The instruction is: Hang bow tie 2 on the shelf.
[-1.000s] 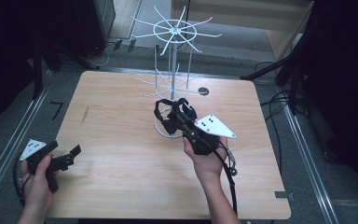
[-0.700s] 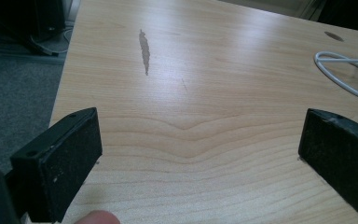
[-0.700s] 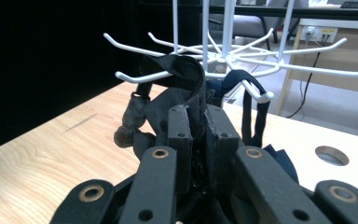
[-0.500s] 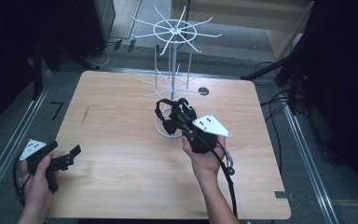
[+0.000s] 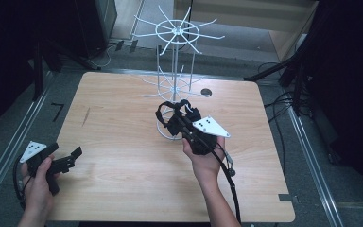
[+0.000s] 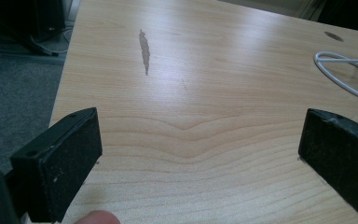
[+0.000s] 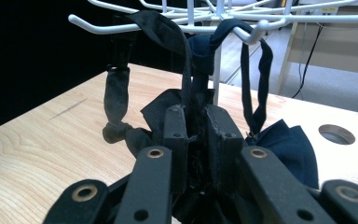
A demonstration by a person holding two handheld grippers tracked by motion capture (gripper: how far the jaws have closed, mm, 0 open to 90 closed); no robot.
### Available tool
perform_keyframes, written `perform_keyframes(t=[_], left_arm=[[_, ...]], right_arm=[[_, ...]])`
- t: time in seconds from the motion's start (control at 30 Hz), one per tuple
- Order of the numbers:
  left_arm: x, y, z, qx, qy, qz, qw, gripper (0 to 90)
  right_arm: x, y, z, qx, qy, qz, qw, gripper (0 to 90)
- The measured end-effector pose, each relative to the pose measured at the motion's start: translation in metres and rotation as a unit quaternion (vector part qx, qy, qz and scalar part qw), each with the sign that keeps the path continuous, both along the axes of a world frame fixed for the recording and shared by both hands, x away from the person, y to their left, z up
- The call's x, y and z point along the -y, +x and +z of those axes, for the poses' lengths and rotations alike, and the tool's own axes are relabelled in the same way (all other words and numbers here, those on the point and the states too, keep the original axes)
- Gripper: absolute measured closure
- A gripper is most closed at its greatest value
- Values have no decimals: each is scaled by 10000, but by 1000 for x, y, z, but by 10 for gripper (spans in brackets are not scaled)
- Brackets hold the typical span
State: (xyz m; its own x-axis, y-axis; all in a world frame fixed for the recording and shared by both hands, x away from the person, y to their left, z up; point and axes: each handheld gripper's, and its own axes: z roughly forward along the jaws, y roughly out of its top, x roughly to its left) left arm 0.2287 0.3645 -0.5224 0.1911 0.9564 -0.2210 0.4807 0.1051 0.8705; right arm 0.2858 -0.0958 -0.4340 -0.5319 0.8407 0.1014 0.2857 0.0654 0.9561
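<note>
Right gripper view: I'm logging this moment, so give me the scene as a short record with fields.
held item: dark cloth bag, its straps looped over the rack's lower hooks
right tongs: shut on the dark cloth bag, close to the rack's pole
rack: white wire rack, upright at the table's far middle, two tiers of hooks
left tongs: open, holding nothing, over bare wood near the table's left front corner
table: wooden table, a round hole near the far edge behind the rack
</note>
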Motion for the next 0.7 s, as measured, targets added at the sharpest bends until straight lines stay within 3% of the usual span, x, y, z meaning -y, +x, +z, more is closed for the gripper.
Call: perform_keyframes(t=[0.37, 0.7], left_arm=[[0, 0, 0, 2, 4, -1, 10000, 0], [0, 0, 0, 4, -2, -1, 10000, 0]], right_arm=[[1, 2, -3, -106, 68, 139, 9998, 747], [6, 2, -8, -247, 39, 281, 9993, 600]])
